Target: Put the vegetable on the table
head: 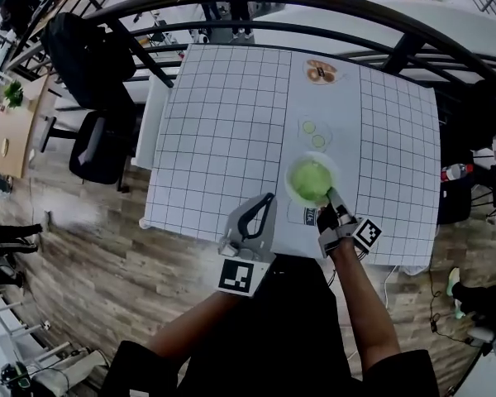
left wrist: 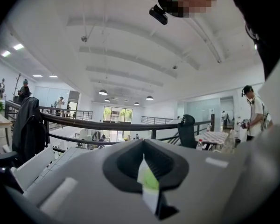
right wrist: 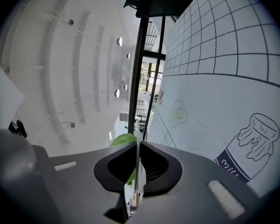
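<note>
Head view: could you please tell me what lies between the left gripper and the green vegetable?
In the head view, only a bare strip of table mat and the plate's white rim separate the left gripper from the vegetable.

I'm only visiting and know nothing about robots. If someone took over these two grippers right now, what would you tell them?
Right gripper: jaws shut on the rim of the white plate.
Left gripper: jaws together, holding nothing, just beside the plate.
Green vegetable: lying on the plate, above the gridded table.
Done: plate gripped.
Left: move the vegetable off the plate onto the table.
</note>
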Tool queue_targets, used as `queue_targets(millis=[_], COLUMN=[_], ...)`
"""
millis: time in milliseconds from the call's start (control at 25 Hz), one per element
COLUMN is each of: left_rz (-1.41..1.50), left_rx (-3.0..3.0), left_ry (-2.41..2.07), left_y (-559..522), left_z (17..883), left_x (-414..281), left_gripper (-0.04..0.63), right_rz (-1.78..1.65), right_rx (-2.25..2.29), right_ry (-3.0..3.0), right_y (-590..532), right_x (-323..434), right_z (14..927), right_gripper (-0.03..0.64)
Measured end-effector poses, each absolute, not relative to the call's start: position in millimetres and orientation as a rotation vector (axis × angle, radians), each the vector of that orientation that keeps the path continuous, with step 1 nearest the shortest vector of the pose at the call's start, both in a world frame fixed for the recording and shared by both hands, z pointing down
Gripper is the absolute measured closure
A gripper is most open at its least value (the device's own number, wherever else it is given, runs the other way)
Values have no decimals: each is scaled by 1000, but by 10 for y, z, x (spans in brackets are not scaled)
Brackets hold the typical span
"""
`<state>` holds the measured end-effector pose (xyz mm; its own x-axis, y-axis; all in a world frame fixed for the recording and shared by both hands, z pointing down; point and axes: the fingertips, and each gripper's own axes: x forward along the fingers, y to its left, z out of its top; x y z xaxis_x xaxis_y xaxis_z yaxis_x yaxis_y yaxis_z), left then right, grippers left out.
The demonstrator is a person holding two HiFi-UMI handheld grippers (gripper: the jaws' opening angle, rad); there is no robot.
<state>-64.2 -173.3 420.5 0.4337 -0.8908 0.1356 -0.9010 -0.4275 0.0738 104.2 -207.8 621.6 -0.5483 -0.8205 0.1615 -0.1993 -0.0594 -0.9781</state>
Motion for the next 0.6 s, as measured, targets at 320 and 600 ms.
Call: queue_targets(millis=[320, 600], left_rz=[138, 202], left_rx=[2508, 2448], left_ry=[-1649, -1681], left_y=[-1898, -1903], left_z=[4207, 4284], left_x=[-705, -880], left_gripper=[586, 586], right_rz=[-1747, -1691], right_rx=[-1139, -1163], right_ry=[1728, 1778], right_y=[-2303, -2531], right_x=[923, 901], right_z=[6729, 7079], right_gripper=[597, 597])
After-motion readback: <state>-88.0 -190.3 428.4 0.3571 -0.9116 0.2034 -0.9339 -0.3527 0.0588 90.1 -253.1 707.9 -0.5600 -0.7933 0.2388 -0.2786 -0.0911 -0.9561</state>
